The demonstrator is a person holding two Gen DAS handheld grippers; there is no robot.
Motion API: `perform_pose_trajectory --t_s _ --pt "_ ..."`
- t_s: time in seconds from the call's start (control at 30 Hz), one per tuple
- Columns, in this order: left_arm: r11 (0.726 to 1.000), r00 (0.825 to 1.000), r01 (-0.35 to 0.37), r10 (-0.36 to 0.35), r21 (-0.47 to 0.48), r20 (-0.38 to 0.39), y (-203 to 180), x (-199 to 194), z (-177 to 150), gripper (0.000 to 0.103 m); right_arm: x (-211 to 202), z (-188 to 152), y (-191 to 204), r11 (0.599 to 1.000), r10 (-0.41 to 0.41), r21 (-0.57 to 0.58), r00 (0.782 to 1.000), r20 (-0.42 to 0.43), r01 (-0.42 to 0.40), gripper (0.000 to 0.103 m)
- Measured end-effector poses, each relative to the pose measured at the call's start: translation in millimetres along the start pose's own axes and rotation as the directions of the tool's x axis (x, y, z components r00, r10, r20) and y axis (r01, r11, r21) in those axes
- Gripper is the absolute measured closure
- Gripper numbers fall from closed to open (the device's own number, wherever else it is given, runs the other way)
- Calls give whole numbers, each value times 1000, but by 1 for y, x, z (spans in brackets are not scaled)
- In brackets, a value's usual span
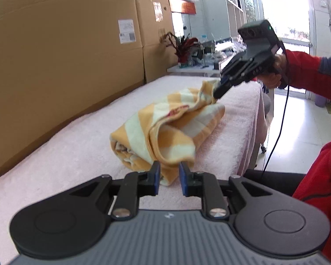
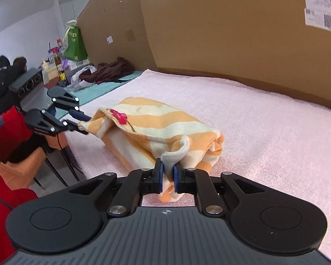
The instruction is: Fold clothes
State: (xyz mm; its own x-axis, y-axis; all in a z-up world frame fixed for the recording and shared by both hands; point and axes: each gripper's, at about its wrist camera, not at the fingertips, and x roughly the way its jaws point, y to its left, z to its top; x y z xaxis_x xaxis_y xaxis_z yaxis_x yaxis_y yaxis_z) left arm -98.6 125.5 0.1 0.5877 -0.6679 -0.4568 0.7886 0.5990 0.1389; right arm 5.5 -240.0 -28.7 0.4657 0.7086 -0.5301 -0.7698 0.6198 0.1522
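An orange and cream striped garment lies bunched on the pink towel-covered table; it also shows in the right wrist view, with a pink label. My left gripper has its jaws a little apart with a fold of the garment hanging between them; from the right wrist view, the left gripper pinches a corner of the cloth. My right gripper is shut on a cream edge of the garment and lifts it; in the left wrist view the right gripper grips the far corner.
Large cardboard boxes stand along the table's far side. A teal mat with dark clothes lies beyond the towel. A second table with a plant stands behind. An orange chair is beside the table edge.
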Motion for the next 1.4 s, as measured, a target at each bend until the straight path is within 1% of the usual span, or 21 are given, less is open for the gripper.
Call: perform_pose_trajectory --t_s 0.07,0.17,0.27,0.37,0.47,0.5,0.57,0.63,0.67,0.73,0.83,0.97,1.0,1.07,1.1,1.17,1.2,1.27,1.3,1.33,1.4 --pt "999 998 18 -15 -48 68 5 -6 11 70 3 1 11 998 -22 -58 1000 -13 21 83" --pt "991 987 52 -32 -124 156 8 5 25 69 11 1 29 988 -59 -148 997 -41 52 83" --pt "981 988 59 -30 -187 150 9 43 35 69 16 -3 41 970 -96 -230 991 -93 72 81" --pt "965 995 80 -62 -250 76 16 84 28 69 11 -4 48 971 -83 -232 991 -105 56 80" --pt "968 996 85 -76 -237 47 15 95 10 69 -9 0 55 981 -2 -195 999 -41 -6 81" --pt "969 996 87 -80 -230 40 14 98 4 69 -17 1 57 984 34 -175 999 3 -33 81" --pt "971 993 114 -107 -212 47 11 95 1 68 -27 7 54 993 58 -107 989 135 -43 80" --pt "972 990 139 -134 -190 39 5 95 1 65 -21 15 48 999 -23 -19 971 237 28 80" --pt "976 991 134 -131 -171 30 2 96 0 61 -11 19 44 997 -76 28 963 260 71 80" --pt "986 993 115 -113 -119 23 -5 95 -3 61 15 26 35 980 -185 124 942 279 156 80" --pt "984 993 118 -115 -130 29 -4 92 -8 61 56 21 27 947 -301 176 931 206 268 81" --pt "978 989 143 -138 -151 44 1 90 -12 61 78 -11 44 931 -356 135 925 135 338 81" --pt "977 988 150 -144 -150 47 0 88 -11 61 78 -22 56 918 -397 81 905 153 389 81" --pt "974 986 163 -155 -155 60 -1 83 -7 61 80 -39 82 863 -486 -38 849 208 503 81" --pt "974 984 163 -151 -157 90 -1 78 -2 61 82 -40 88 843 -513 -57 831 215 534 81" --pt "974 978 149 -120 -170 169 0 68 10 58 80 -41 87 839 -528 -15 820 221 544 81" --pt "973 973 132 -91 -188 213 2 65 17 49 79 -42 83 843 -525 9 820 229 538 81" --pt "962 972 52 13 -270 233 9 71 25 37 78 -43 79 846 -522 25 818 241 532 81" --pt "953 975 5 62 -304 212 13 79 27 43 79 -43 79 845 -523 25 817 244 534 81" --pt "945 983 -38 94 -326 158 15 89 24 45 79 -44 79 843 -526 20 814 246 538 81" --pt "926 989 -124 144 -357 30 20 112 16 66 78 -44 80 837 -529 -4 811 249 547 82"
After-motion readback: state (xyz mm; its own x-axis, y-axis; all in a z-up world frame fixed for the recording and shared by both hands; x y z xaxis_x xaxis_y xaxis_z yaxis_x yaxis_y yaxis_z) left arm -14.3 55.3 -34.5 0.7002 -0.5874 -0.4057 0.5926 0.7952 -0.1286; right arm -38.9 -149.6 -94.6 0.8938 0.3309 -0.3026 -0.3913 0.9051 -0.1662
